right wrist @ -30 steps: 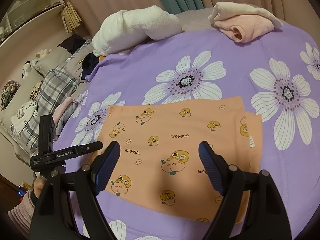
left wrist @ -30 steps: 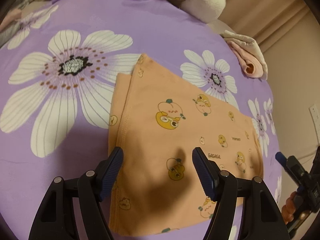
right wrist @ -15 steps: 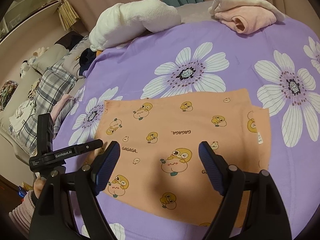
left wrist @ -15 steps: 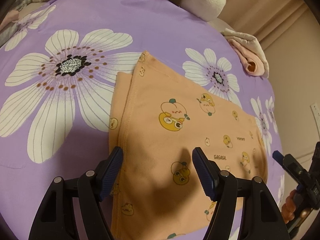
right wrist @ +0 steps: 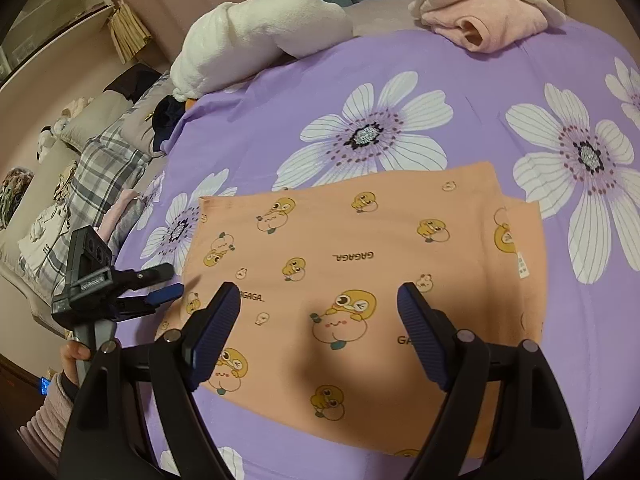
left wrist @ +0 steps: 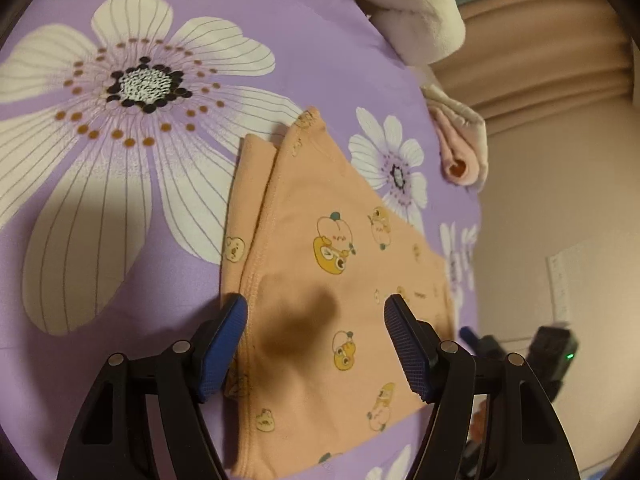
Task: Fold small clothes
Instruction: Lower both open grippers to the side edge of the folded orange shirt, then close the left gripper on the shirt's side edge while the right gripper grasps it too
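Left tongs (left wrist: 316, 344) held low over one end of the orange garment (right wrist: 360, 280), tips wide apart and gripping nothing. Right tongs (right wrist: 318, 336) poised above the garment's near long edge, likewise spread and empty. The garment lies flat, folded into a rectangle, on the purple flowered bedsheet (right wrist: 460, 80); a narrower under-layer shows at one short end. In the right wrist view the left tongs (right wrist: 160, 284) reach in at the garment's opposite short end. Bare sheet surrounds the garment on all sides. A white towel (right wrist: 256, 40) and folded pink clothing (right wrist: 484, 20) sit well apart at the bed's far edge.
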Demonstrator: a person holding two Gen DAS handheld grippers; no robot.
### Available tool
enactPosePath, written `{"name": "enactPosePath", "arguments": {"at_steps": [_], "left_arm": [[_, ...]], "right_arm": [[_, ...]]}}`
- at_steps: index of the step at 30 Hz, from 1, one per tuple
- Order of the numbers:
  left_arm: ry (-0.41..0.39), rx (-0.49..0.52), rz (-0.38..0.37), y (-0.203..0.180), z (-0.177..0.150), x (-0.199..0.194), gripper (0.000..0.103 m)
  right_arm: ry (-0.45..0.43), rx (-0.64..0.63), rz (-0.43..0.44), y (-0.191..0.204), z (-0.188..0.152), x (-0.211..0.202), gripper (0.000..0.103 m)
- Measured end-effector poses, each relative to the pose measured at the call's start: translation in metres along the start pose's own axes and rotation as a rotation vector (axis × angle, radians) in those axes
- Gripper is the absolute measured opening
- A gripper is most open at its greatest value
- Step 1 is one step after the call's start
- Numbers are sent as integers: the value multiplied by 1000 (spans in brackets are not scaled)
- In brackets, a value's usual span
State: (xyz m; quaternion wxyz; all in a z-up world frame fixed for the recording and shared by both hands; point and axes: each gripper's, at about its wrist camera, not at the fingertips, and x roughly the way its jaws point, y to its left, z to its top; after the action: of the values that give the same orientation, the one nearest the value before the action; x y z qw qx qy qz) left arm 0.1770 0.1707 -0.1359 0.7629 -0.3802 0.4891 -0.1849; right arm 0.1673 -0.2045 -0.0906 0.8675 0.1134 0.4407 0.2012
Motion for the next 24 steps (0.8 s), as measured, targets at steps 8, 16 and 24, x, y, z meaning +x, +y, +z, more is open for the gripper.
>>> {"name": "enactPosePath", "arguments": {"at_steps": [8, 16, 24], "left_arm": [[-20, -53, 24, 13, 13, -5, 70], [105, 23, -57, -7, 13, 29, 70], [61, 50, 18, -23, 7, 32, 26]], "right_arm": [[10, 1, -2, -5, 0, 4, 82], [27, 35, 16, -8, -3, 16, 82], [35, -27, -4, 6, 1, 27, 80]]}}
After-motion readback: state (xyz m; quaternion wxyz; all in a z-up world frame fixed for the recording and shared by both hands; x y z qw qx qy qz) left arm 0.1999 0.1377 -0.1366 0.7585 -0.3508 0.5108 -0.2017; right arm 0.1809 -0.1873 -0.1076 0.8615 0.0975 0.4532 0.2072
